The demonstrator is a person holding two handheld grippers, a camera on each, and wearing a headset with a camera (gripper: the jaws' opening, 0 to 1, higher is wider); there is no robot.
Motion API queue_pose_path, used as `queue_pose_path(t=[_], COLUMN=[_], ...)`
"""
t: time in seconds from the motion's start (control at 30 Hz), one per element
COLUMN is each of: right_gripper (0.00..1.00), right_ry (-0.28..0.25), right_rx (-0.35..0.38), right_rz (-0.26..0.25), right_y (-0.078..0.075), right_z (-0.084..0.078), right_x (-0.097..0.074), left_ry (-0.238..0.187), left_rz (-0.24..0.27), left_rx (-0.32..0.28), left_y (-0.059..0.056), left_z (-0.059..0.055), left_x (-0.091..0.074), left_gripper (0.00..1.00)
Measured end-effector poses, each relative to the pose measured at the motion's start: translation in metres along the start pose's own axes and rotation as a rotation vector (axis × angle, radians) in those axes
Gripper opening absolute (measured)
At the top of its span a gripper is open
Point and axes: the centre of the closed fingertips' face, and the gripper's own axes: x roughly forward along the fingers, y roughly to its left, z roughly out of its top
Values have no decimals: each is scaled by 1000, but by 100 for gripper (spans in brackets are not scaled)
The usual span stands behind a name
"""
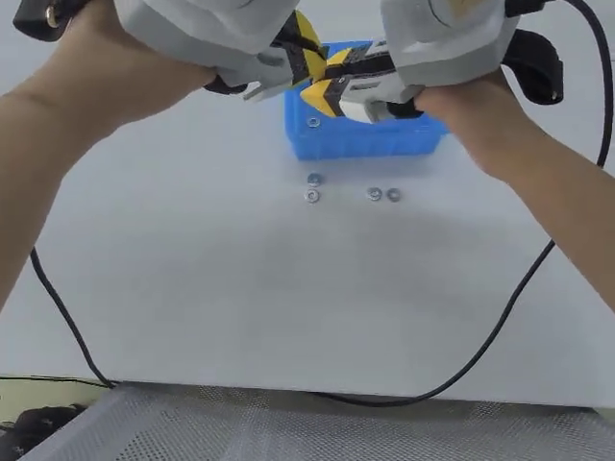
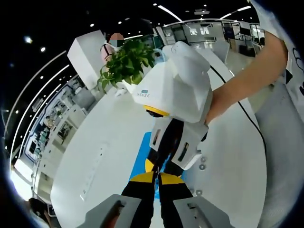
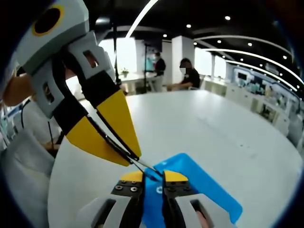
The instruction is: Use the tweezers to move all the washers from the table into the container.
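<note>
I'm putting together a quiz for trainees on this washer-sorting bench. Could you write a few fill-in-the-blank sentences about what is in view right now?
1. The container on the table is ___ in colour.
2. ___ washers lie on the table in front of the container.
3. In the right gripper view, the tweezers are clamped between the yellow jaws of the ___ gripper.

Missing words: blue; four; left.
</note>
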Motion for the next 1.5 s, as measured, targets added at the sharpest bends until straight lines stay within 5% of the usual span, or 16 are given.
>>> queue_pose_path(t=[0.27, 0.53, 0.57, 0.8, 0.87, 1.07, 1.23, 1.37, 1.5], right_gripper=[10, 10, 10, 9, 9, 9, 9, 9, 10], right_ry=[-72, -76, -74, -58, -48, -19, 0, 18, 23], right_rx=[40, 79, 84, 90, 104, 152, 154, 171, 177], right_rz=[16, 32, 37, 67, 78, 111, 113, 119, 125], right_y=[22, 41, 44, 62, 66, 77, 79, 79, 81], right_z=[8, -6, -8, -16, -20, -32, -40, -46, -47], right_x=[-27, -33, -33, -28, -25, -19, -11, -5, -2], left_ry=[-41, -21, -16, 10, 16, 36, 20, 46, 45], left_rz=[39, 16, 10, -21, -35, -70, -81, -89, -89], left_rx=[-70, -91, -96, -124, -133, -162, -205, -217, -228], left_y=[-17, -28, -38, -40, -55, -67, -70, -73, -74], left_z=[15, 9, 9, 0, -4, -13, -27, -38, -40], left_x=[-27, -26, -29, -27, -27, -23, -15, -11, -12], left_gripper=[0, 0, 0, 0, 0, 0, 0, 0, 0])
